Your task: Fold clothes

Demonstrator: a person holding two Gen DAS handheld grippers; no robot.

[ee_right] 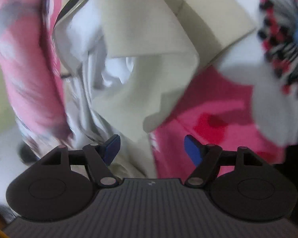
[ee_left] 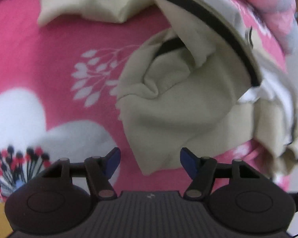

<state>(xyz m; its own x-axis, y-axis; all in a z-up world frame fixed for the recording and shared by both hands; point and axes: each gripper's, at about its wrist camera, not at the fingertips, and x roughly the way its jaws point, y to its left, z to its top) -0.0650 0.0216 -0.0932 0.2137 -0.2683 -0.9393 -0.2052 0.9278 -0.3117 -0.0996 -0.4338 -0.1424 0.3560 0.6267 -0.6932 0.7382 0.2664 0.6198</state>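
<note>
A crumpled cream garment (ee_left: 178, 103) with a black band (ee_left: 208, 19) lies on a pink flowered bedsheet (ee_left: 49, 39). A second cream piece (ee_left: 89, 2) lies at the top left of the left wrist view. My left gripper (ee_left: 150, 162) hangs open just above the garment's lower corner, and its blue pads (ee_left: 114, 160) touch no cloth. In the right wrist view the same cream garment (ee_right: 149, 49) shows a white lining (ee_right: 117, 69). My right gripper (ee_right: 152, 150) is open over the garment's lower edge, with cloth below the gap and its pads (ee_right: 192, 150) apart from it.
The sheet carries white hearts (ee_left: 15, 109) and a black-and-red flower print (ee_left: 12, 164). A bunched pink and grey blanket (ee_left: 278, 10) lies beyond the garment, also at the left in the right wrist view (ee_right: 25, 69). The picture is motion-blurred.
</note>
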